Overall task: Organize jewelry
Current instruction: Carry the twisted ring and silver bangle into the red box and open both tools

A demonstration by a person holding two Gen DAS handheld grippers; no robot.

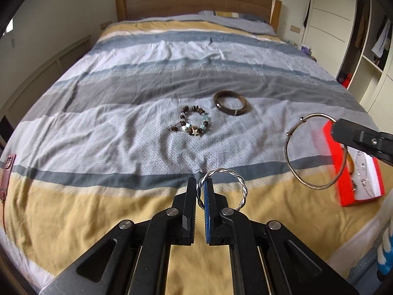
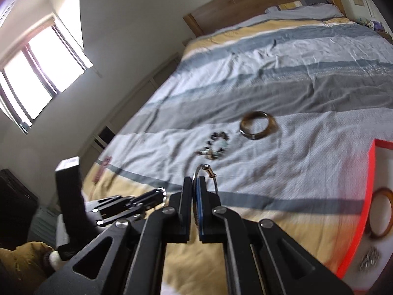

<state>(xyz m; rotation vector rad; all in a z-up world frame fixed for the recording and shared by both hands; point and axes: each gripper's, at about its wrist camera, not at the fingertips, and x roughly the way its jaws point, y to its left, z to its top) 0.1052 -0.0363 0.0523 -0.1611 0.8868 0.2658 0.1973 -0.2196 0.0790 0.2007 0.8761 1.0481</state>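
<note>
My left gripper [image 1: 201,184] is shut on a twisted silver bangle [image 1: 239,186] and holds it above the bed's near edge. My right gripper [image 2: 195,182] is shut on a thin plain metal bangle [image 1: 294,169], held in the air to the left of the red jewelry box [image 1: 343,191]. The box [image 2: 363,211] has a white lining and holds an amber bangle [image 2: 388,233] and a silver piece [image 2: 369,258]. A beaded bracelet [image 1: 195,121] and a dark bangle [image 1: 232,103] lie on the bedspread in the middle of the bed.
The striped bedspread [image 1: 122,135] covers the whole bed, with a wooden headboard [image 1: 196,2] behind. A wardrobe [image 1: 363,49] stands at the right. A brown strap [image 1: 6,172] lies at the bed's left edge. A window [image 2: 36,78] is at the left.
</note>
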